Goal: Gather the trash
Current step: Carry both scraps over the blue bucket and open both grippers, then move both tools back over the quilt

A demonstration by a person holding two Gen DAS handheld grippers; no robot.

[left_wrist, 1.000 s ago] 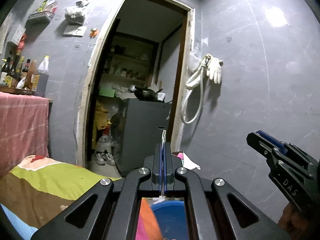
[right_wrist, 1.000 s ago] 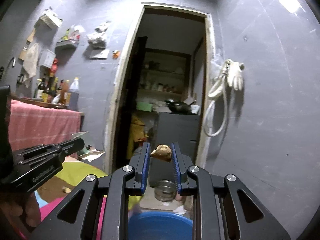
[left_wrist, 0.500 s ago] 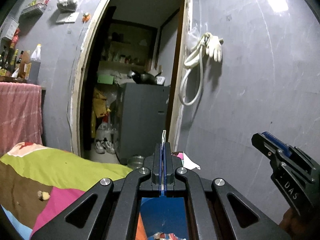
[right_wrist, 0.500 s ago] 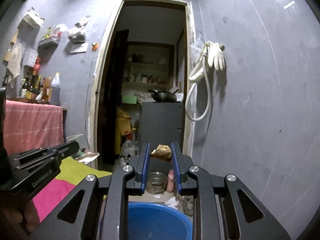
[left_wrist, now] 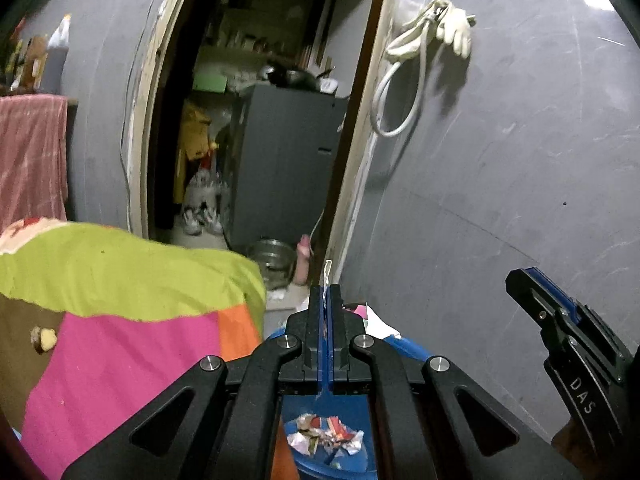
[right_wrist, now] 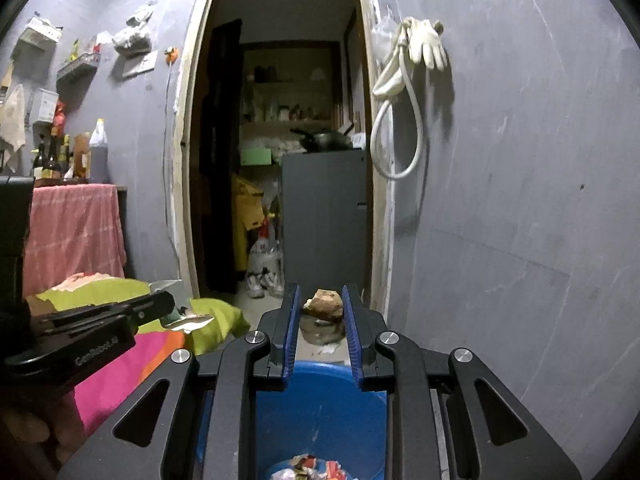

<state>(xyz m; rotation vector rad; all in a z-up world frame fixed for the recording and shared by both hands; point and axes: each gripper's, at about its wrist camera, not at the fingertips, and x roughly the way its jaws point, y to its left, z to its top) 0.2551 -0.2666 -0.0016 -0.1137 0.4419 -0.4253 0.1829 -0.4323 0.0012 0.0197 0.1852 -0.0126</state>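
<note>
My left gripper (left_wrist: pixel 328 292) is shut on a thin white wrapper (left_wrist: pixel 374 318) that sticks out past its tips. In the right wrist view this gripper (right_wrist: pixel 168 302) comes in from the left with the wrapper (right_wrist: pixel 188 318). My right gripper (right_wrist: pixel 322 300) is shut on a small brown crumpled scrap (right_wrist: pixel 323 306). It shows from the side at the right of the left wrist view (left_wrist: pixel 516 280). Both grippers hang above a blue bin (right_wrist: pixel 320 400), whose rim (left_wrist: pixel 404 346) also shows, with crumpled trash (left_wrist: pixel 326 436) at its bottom.
A blanket in green, pink and orange (left_wrist: pixel 120 288) lies left of the bin, with a small scrap (left_wrist: pixel 43 338) on it. Ahead is an open doorway with a grey cabinet (left_wrist: pixel 280 160) and a metal bowl (left_wrist: pixel 272 256) on the floor. A grey wall with a hanging glove (left_wrist: pixel 452 28) stands at the right.
Both grippers have sunk and tipped down toward the blue bin. The trash inside it has come into view. Each still holds its piece.
</note>
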